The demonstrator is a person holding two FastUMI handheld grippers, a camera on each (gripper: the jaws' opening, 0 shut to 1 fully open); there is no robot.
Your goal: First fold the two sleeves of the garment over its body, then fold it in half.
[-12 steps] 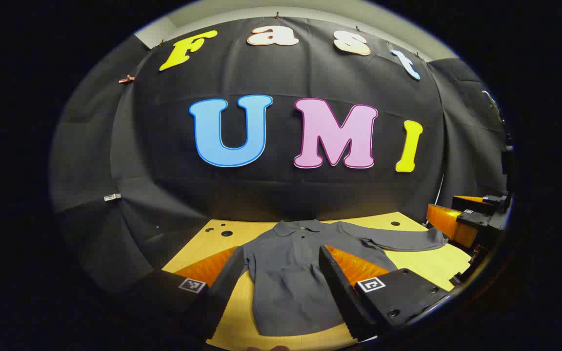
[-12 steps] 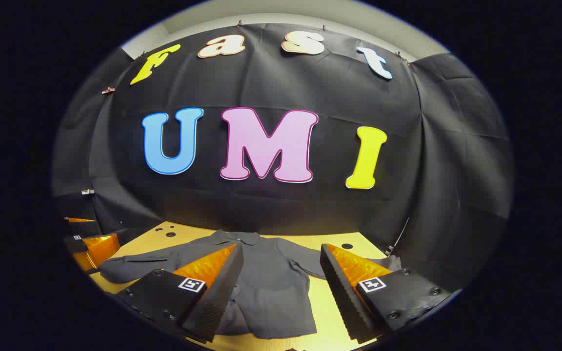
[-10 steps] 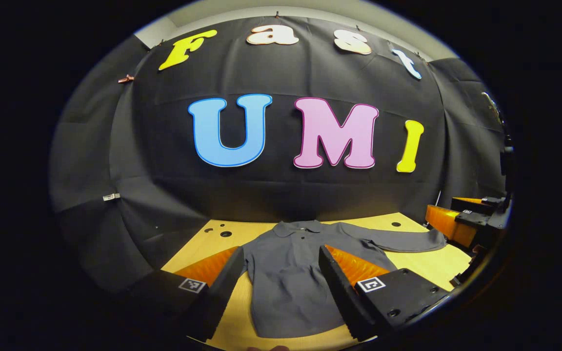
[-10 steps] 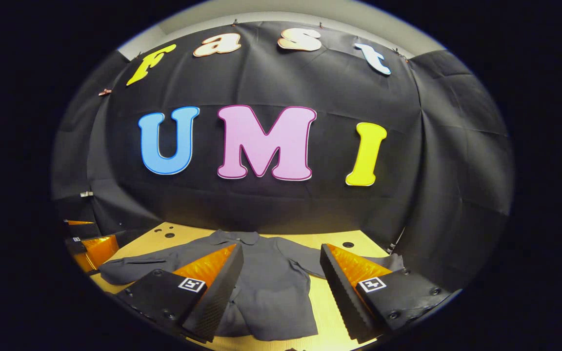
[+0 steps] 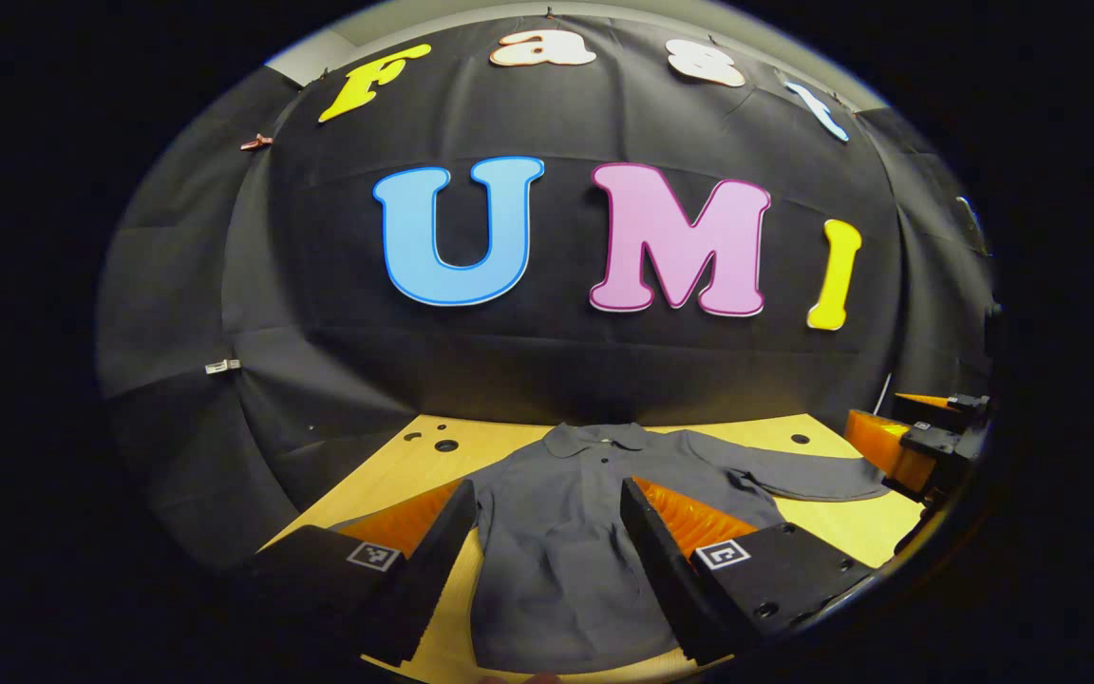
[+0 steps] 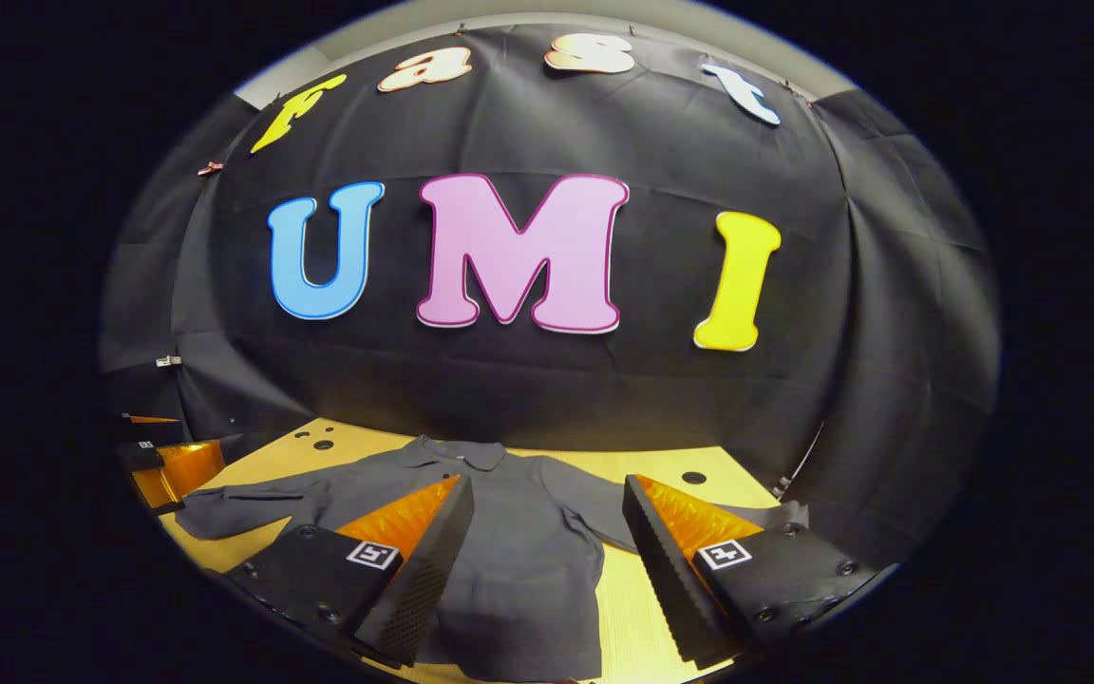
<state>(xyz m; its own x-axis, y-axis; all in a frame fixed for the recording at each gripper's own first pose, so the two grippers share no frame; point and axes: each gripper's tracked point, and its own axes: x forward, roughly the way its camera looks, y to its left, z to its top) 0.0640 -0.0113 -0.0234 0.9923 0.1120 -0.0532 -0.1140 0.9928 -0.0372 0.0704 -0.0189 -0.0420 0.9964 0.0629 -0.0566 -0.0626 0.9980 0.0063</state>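
A dark grey long-sleeved shirt (image 5: 556, 541) lies flat on the wooden table (image 5: 414, 465), collar toward the back wall. In the left gripper view its right sleeve (image 5: 813, 473) stretches out sideways, and my left gripper (image 5: 547, 527) hovers open above the shirt's body. In the right gripper view the same shirt (image 6: 518, 551) shows with its left sleeve (image 6: 243, 503) spread toward the other gripper (image 6: 162, 470). My right gripper (image 6: 547, 527) is open over the body, holding nothing. The right gripper (image 5: 917, 442) shows at the far right of the left gripper view.
Round holes (image 5: 445, 445) dot the table's back left corner, and one hole (image 6: 694, 478) sits near the back right. Black cloth walls close the table on three sides. Bare wood (image 6: 632, 608) shows beside the shirt's hem.
Both views have tilted down and drawn slightly closer to the table; the shirt sits a bit larger. The shirt itself has not moved, and both grippers stay open.
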